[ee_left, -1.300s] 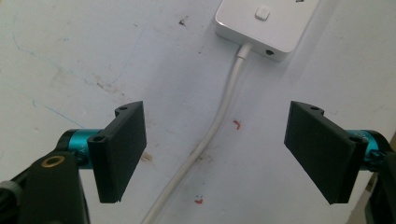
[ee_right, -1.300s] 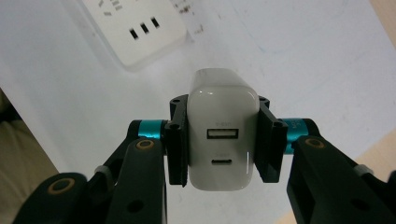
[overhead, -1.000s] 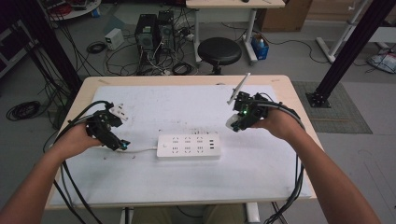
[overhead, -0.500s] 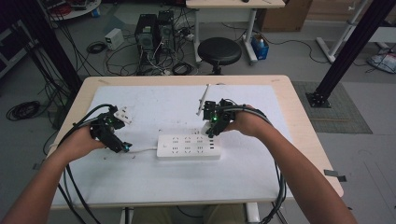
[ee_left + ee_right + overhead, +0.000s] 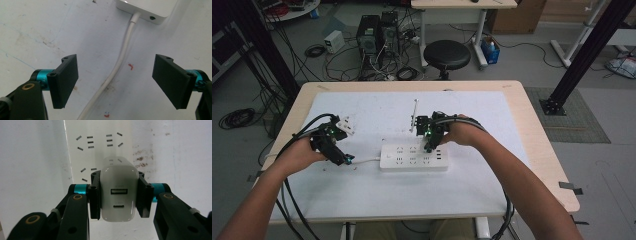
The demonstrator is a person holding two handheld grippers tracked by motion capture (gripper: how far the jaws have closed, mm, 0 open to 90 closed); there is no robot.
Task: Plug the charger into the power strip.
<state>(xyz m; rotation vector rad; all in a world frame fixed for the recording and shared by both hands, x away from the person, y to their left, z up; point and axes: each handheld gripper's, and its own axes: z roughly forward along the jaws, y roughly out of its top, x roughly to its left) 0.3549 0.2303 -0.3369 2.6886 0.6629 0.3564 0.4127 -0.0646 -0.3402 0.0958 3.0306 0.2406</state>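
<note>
A white power strip (image 5: 414, 157) lies flat in the middle of the table, its sockets (image 5: 100, 142) facing up. My right gripper (image 5: 430, 145) hovers just over the strip's right half, shut on a white USB charger (image 5: 119, 196) whose two ports face the camera. My left gripper (image 5: 343, 159) sits at the strip's left end, low over the table. Its jaws stand wide open on either side of the strip's white cord (image 5: 117, 65), touching nothing. The strip's end (image 5: 147, 8) shows at the top of the left gripper view.
A small white adapter (image 5: 345, 123) rests on the table behind my left hand. The tabletop (image 5: 377, 107) is a stained white sheet with wooden edges. Beyond the far edge stand a black stool (image 5: 447, 54), computer towers (image 5: 376, 32) and tangled cables.
My right gripper has carried the charger leftward and down from the table's right side to just above the power strip. The left gripper has stayed at the cord.
</note>
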